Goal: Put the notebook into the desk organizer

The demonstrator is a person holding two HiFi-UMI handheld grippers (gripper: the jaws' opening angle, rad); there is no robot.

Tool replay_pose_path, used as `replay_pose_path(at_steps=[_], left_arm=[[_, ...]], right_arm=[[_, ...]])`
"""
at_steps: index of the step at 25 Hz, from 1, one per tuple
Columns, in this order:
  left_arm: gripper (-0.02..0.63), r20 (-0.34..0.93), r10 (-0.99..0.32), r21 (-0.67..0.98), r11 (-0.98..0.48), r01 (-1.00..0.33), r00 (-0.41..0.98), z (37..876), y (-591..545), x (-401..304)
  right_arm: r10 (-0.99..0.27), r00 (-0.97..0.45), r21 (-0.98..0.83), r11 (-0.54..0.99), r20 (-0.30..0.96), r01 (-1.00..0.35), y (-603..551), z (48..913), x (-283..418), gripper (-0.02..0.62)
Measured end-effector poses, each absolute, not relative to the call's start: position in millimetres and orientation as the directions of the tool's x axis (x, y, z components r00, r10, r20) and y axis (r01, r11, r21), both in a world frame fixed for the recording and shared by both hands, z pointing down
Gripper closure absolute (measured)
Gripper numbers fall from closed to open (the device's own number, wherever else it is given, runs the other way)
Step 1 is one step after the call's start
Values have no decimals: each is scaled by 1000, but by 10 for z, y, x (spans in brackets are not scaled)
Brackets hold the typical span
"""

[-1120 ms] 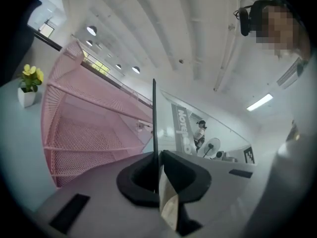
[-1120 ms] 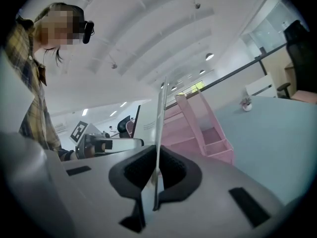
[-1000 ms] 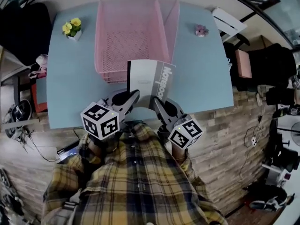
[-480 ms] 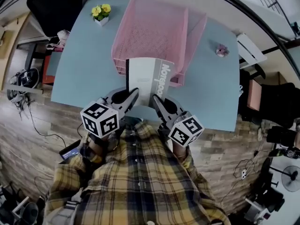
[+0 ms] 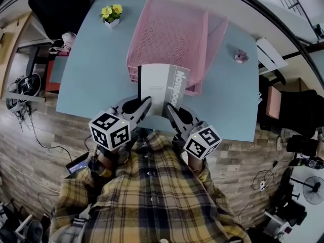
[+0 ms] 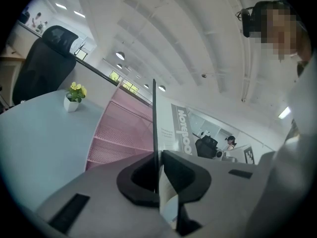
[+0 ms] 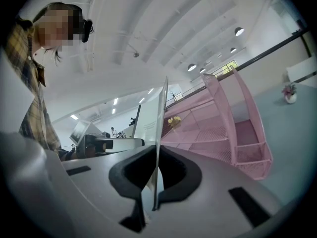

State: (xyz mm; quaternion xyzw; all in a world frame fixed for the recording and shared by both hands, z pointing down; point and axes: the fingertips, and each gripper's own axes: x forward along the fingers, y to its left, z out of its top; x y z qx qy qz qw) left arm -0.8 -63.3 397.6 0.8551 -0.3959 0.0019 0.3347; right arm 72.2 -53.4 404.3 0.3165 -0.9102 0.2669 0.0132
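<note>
Gripping the notebook (image 5: 161, 82) from both sides, the left gripper (image 5: 146, 103) and the right gripper (image 5: 169, 108) hold it upright over the near edge of the pale blue worktop (image 5: 93, 70). Each takes one of its lower corners.

In the left gripper view, the left gripper (image 6: 159, 175) has its dark pads clenched on the notebook (image 6: 182, 133). The book runs edge-on between them, with its black spine strip to the left and its grey cover with bold lettering facing right. In the right gripper view, the right gripper (image 7: 156, 175) is likewise clamped tight on the thin edge of the notebook (image 7: 151, 115).

The pink mesh desk organizer (image 5: 172, 39) stands at the middle of the worktop, reaching toward its far edge. It has a wide compartment on the left and a narrow one on the right. From the head view the notebook's top edge overlaps the organizer's near rim. The views do not show whether the book is past that rim. Both gripper views show the organizer (image 6: 121, 133) (image 7: 225, 118) just beyond the book.

A white pot of yellow flowers (image 5: 112, 15) sits near the far left corner of the worktop. A small pink plant (image 5: 240, 56) sits near the right edge, well apart from the organizer. The person's yellow plaid shirt (image 5: 152, 191) fills the bottom of the head view.
</note>
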Motion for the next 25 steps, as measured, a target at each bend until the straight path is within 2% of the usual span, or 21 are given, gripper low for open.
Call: replay_pose_path(at_steps=[25], left_arm=[[583,335,-616,646,-400,-650,713,4431,-378,-38]], right_arm=[[-547,-787,-528,595,287,-606,-260,4471,679,577]])
